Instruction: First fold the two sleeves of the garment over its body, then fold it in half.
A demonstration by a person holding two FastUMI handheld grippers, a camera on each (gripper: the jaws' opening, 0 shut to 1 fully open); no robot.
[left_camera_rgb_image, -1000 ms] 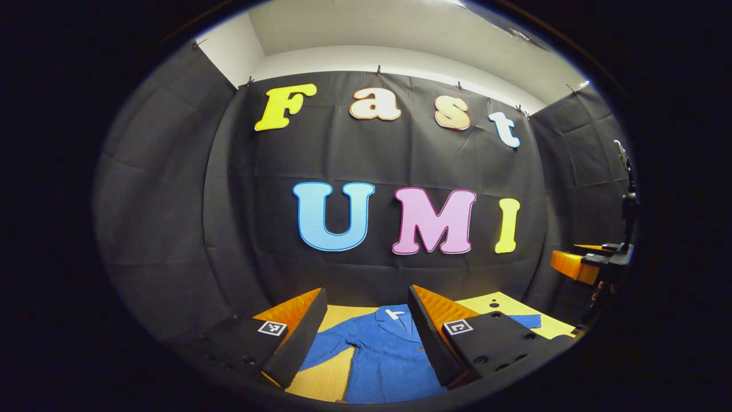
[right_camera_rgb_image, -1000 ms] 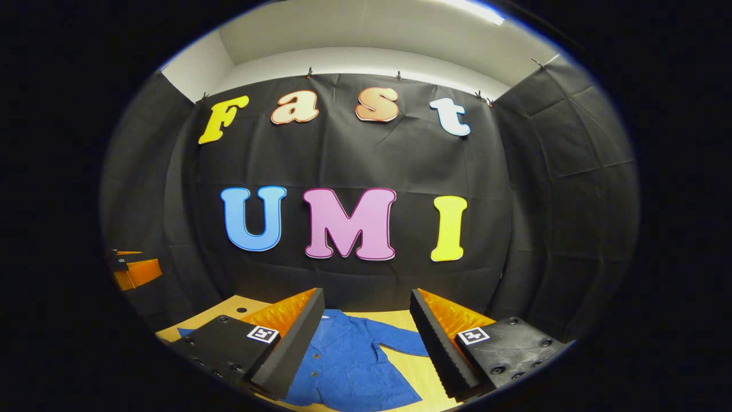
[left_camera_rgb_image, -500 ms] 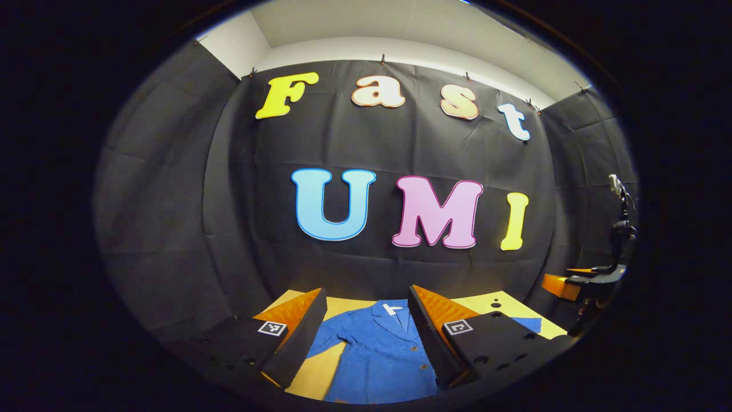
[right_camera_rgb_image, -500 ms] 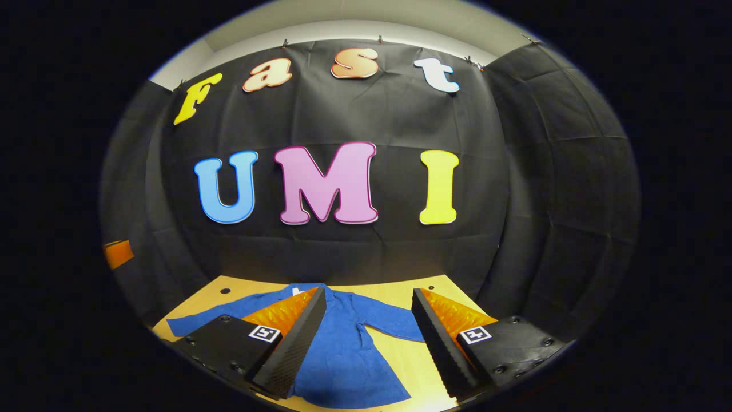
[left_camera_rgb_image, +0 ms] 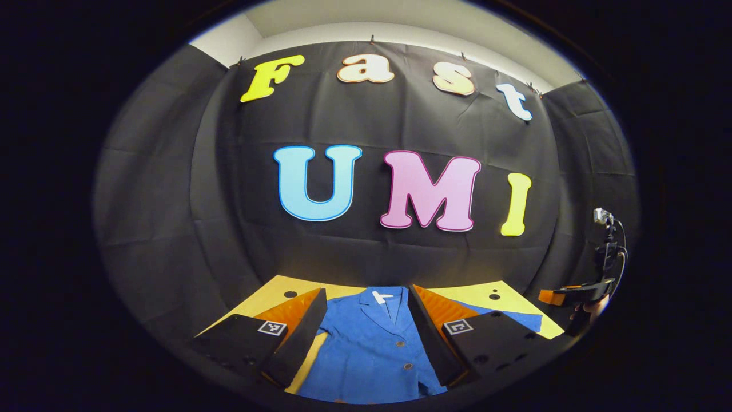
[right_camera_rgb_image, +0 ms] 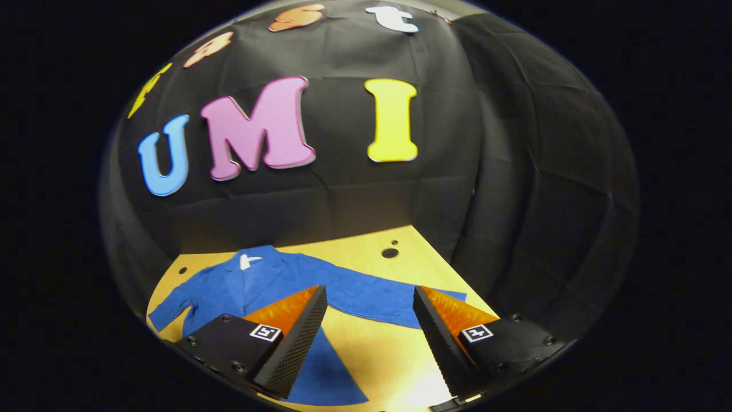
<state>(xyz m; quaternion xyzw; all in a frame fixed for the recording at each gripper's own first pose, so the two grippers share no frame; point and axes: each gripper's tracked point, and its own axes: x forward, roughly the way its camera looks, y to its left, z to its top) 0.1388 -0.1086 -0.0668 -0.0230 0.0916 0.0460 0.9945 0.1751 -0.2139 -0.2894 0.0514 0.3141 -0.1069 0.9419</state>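
Nothing folded yet.
Jacket point(right_camera_rgb_image: 269, 283) flat on table point(right_camera_rgb_image: 400, 269), sleeves out; both grippers point(left_camera_rgb_image: 366, 335) point(right_camera_rgb_image: 369, 337) gape, empty.

The setting is a recording booth, not a home. Black cloth point(left_camera_rgb_image: 171, 189) pinned by clips encloses three sides beneath a white ceiling point(left_camera_rgb_image: 400, 17) at the frame's top. A bare wooden tabletop point(right_camera_rgb_image: 394, 355) with drilled holes occupies the lower centre.
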